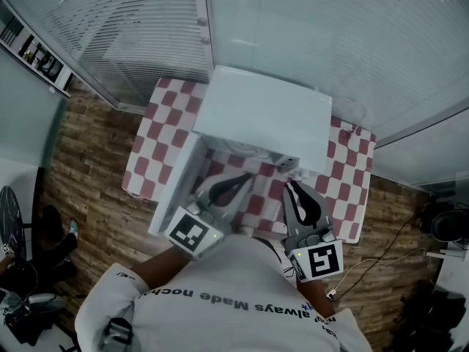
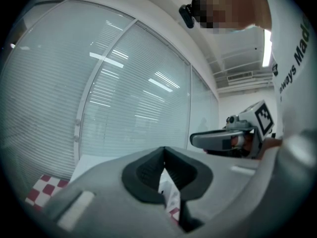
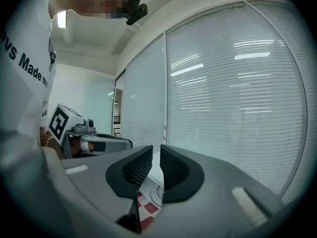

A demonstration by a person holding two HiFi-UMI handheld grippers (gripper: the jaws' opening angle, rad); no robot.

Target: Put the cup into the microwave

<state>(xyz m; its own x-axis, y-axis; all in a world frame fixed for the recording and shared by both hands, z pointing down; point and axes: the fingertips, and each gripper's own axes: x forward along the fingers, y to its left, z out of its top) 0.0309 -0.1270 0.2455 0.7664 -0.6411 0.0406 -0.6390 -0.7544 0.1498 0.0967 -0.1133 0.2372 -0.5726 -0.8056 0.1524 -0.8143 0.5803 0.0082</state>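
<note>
Head view: both tools sit idle before the open microwave, and no cup can be made out.
The left tool is clenched tip to tip and the right tool is drawn in to a thin slit. Each is empty, and both hang over the checked table in front of the white microwave, whose door stands open at the left. No cup shows for certain; a pale round shape at the microwave's mouth may be it, or the turntable. A cup would likely be light, stiff and smooth-sided, perhaps breakable. It is best pinched across the wall near the rim, kept upright, with a modest squeeze.
</note>
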